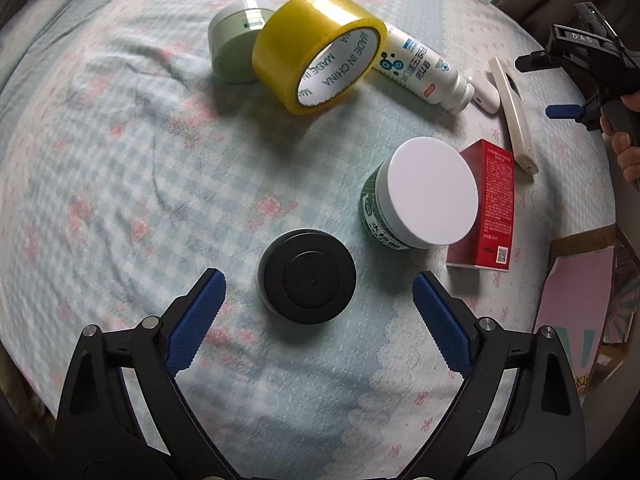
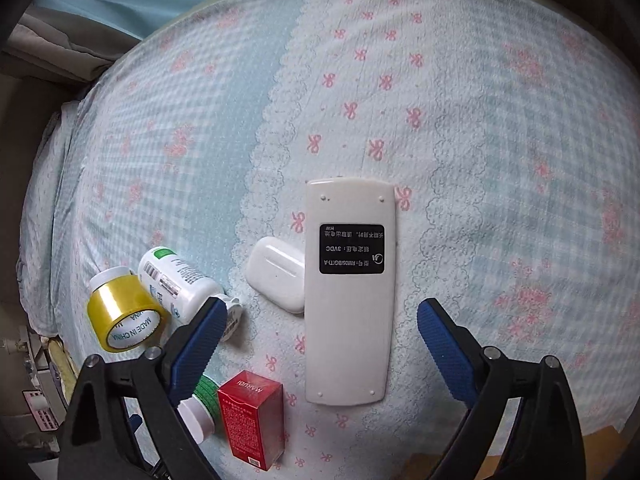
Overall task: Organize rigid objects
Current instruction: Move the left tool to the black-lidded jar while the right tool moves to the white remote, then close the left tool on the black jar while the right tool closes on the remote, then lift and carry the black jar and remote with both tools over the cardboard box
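I counted eight things on the bed sheet (image 1: 120, 200), one of each kind, except for three jars. From left to right in the left wrist view, the first was one pale green jar (image 1: 232, 46) near the far edge, lying on its side. One roll of yellow tape (image 1: 320, 50) leaned against it, touching. Nearer to me stood one black round jar (image 1: 307, 275), just ahead of the left gripper (image 1: 318, 286). Its tongs were spread wide and pinched nothing; the black jar was in line with the gap between the blue pads (image 1: 196, 320) but did not touch them. Next was one white bottle (image 1: 424, 70) lying on its side, then one green jar with a white lid (image 1: 428, 192) and one red box (image 1: 490, 208) touching it. One white earbud case (image 1: 486, 94) lay beside one white remote (image 1: 516, 120), closest to the right edge.

In the right wrist view the right gripper (image 2: 318, 314) was also spread, with empty tongs, over the lower half of the remote (image 2: 348, 292), which lay face down. The earbud case (image 2: 276, 274) touched its left side. The red box (image 2: 252, 418) stood near the left finger.
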Demonstrator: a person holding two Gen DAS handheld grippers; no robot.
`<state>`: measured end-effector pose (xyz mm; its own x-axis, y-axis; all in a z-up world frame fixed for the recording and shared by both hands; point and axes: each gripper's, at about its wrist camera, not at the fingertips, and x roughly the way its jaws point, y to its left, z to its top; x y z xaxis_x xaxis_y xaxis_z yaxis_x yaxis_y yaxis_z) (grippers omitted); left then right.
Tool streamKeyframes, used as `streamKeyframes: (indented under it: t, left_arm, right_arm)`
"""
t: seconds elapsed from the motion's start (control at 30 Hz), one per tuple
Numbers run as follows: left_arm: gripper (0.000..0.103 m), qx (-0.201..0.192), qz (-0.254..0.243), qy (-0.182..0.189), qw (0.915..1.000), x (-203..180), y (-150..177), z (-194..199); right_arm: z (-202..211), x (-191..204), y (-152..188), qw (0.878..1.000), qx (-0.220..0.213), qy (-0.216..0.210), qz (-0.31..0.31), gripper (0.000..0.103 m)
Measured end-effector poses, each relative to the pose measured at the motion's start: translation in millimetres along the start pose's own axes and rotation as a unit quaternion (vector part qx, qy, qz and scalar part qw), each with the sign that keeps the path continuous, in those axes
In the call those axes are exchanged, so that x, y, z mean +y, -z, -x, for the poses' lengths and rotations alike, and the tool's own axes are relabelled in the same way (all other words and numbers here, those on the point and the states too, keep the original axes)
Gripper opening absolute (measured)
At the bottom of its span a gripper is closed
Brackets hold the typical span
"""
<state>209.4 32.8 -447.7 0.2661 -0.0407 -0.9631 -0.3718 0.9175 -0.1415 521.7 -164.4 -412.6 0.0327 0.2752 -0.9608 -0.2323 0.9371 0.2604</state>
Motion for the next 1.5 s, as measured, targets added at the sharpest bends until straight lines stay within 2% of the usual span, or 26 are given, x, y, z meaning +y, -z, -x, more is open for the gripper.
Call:
streamKeyframes:
  t: [0.07, 0.13, 0.23, 0.37, 0.43, 0.5, 0.6, 0.63, 0.87, 1.07, 1.5]
  left_arm:
    - [0.089, 0.006, 0.003, 0.001, 1.0, -1.1, 1.0, -10.2]
    - [0.088, 0.007, 0.004, -0.001, 1.0, -1.8, 2.0, -16.6]
    - [0.087, 0.002, 0.008, -0.003, 1.0, -1.8, 0.7, -22.6]
    - [0.083, -0.001, 0.011, -0.002, 0.9999, -2.9, -2.4, -31.4]
    - [0.071, 0.002, 0.01, -0.003, 0.9999, -7.0, -4.8, -37.8]
    - [0.069, 0.007, 0.012, -0.006, 0.9999, -8.7, -4.8, -42.8]
    - [0.057, 0.011, 0.014, -0.023, 0.9996, -9.7, -3.5, -49.3]
    - [0.057, 0.01, 0.016, -0.021, 0.9996, -9.0, -3.6, -50.4]
    - [0.057, 0.006, 0.019, -0.015, 0.9997, -4.9, 1.0, -50.4]
    - [0.057, 0.006, 0.023, -0.007, 0.9997, 4.6, 0.2, -42.9]
    - [0.057, -0.023, 0.006, 0.003, 0.9997, 8.8, -11.8, 4.7]
  right_arm:
    - [-13.5, -4.0, -1.1, 1.0, 0.016, 0.003, 0.001, 0.094]
    - [-24.6, -7.6, 0.1, 1.0, 0.031, -0.001, 0.002, 0.084]
    - [-36.8, -11.1, 4.2, 0.999, 0.05, 0.001, 0.001, 0.076]
    - [-40.3, -11.7, 3.9, 0.999, 0.046, 0.005, 0.004, 0.075]
    - [-40.9, -15.3, 2.8, 0.999, 0.045, 0.007, -0.002, 0.071]
    - [-40.3, -16.7, 1.0, 0.999, 0.048, 0.007, -0.005, 0.069]
    - [-36.3, -21.7, -0.5, 0.999, 0.051, 0.009, -0.008, 0.059]
    - [-35.5, -24.1, -2.8, 0.999, 0.052, 0.008, -0.012, 0.054]
    - [-28.9, -32.2, -8.1, 0.998, 0.05, 0.013, -0.022, 0.053]
    - [-25.3, -30.2, 3.6, 0.999, 0.04, 0.006, -0.031, 0.053]
    - [11.3, -41.0, 34.7, 0.995, 0.0, -0.059, -0.082, 0.053]
